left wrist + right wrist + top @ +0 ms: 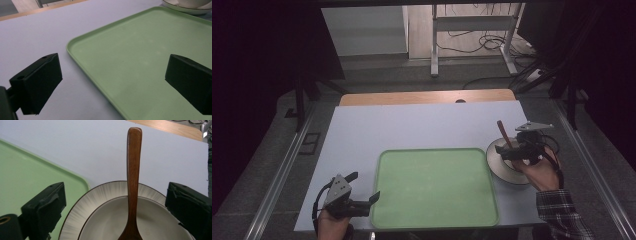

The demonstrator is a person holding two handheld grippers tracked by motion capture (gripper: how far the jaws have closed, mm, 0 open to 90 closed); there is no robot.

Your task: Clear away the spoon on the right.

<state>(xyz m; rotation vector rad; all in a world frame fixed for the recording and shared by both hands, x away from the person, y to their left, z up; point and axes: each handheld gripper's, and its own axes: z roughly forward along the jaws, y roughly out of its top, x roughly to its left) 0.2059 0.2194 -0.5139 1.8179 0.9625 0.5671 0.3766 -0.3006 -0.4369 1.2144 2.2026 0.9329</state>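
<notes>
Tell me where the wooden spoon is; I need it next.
The wooden spoon stands in the bowl right of the green tray, between the right gripper's open jaws.

A wooden spoon (133, 177) stands up between the right gripper's (515, 150) spread jaws, blocking the way into the bowl (140, 222). Bare table (412, 122) lies beyond. The green tray (434, 187) offers open surface beside the left gripper (363, 192).

wooden spoon (133, 180) bowl running off the right gripper view's bottom edge, plate (105, 195) near part being cropped
</notes>
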